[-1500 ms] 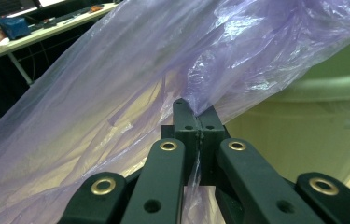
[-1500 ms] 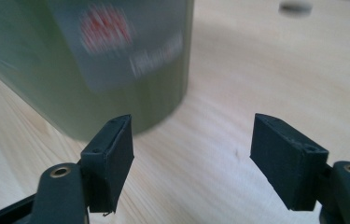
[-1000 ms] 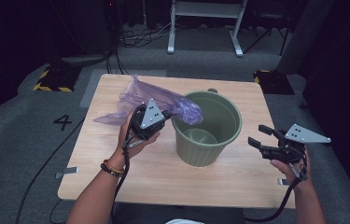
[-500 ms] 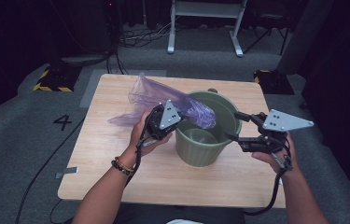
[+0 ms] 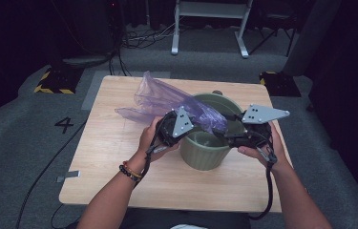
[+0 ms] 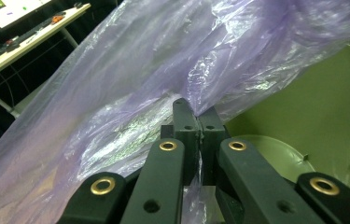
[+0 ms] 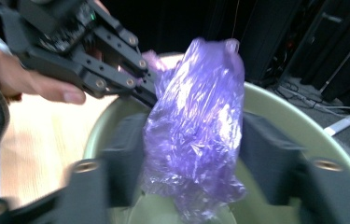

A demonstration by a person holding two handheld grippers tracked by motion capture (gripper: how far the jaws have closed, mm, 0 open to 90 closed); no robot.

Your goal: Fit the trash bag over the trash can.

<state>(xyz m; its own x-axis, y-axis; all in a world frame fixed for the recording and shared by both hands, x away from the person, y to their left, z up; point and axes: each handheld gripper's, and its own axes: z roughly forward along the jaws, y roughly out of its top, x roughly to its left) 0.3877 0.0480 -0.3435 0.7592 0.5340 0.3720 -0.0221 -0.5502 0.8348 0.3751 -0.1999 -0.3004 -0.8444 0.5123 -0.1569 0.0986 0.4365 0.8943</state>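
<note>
A crumpled purple plastic bag (image 5: 167, 98) stretches from the table's back left to over a green bin (image 5: 205, 162). My left gripper (image 5: 195, 118) is shut on a fold of the bag (image 6: 140, 60) at the bin's left rim, its jaws pressed together (image 6: 199, 116). My right gripper (image 5: 222, 133) reaches in over the bin's right side. Its jaws have just been closing and stand either side of the bag's hanging end (image 7: 196, 116), which does not look squeezed. The left gripper (image 7: 149, 95) shows beyond it.
The bin (image 7: 294, 121) stands right of centre on a light wooden table (image 5: 119, 157). Grey carpet with a "4" mark (image 5: 64, 125) surrounds the table. A white metal frame (image 5: 210, 28) and cables lie behind it.
My right gripper has come in from the table's right edge, up and leftward, to the bag over the bin. My left gripper has carried the bag a little rightward over the rim.
</note>
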